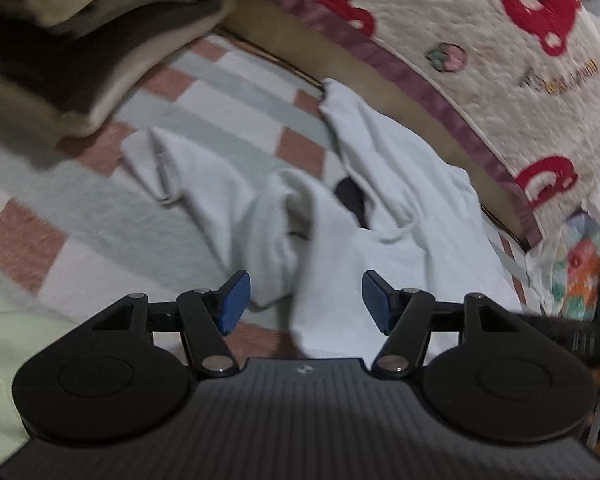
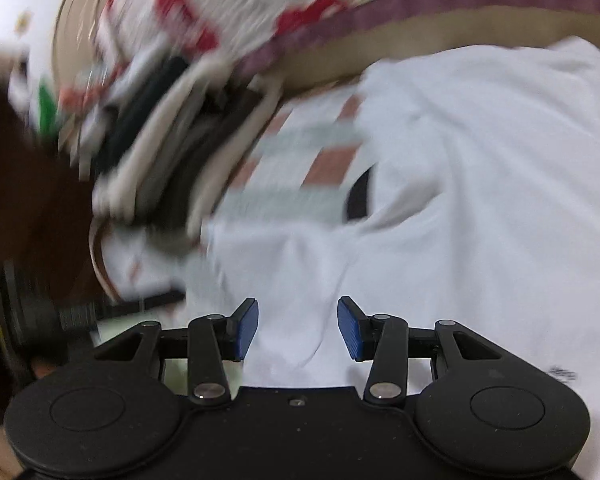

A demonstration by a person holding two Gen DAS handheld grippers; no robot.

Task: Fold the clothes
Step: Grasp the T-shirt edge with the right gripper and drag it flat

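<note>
My left gripper (image 1: 306,302) is wide open and holds nothing. My right gripper (image 2: 298,328) is open and empty too. The white shirt (image 1: 380,216) lies crumpled on the striped blanket (image 1: 80,204), its far edge near the quilt (image 1: 460,28). Folded clothes (image 1: 60,40) sit beside it.

White garment (image 1: 380,216) crumpled, unfolded, dark neck opening showing, spread on checked blanket (image 1: 228,92)
</note>
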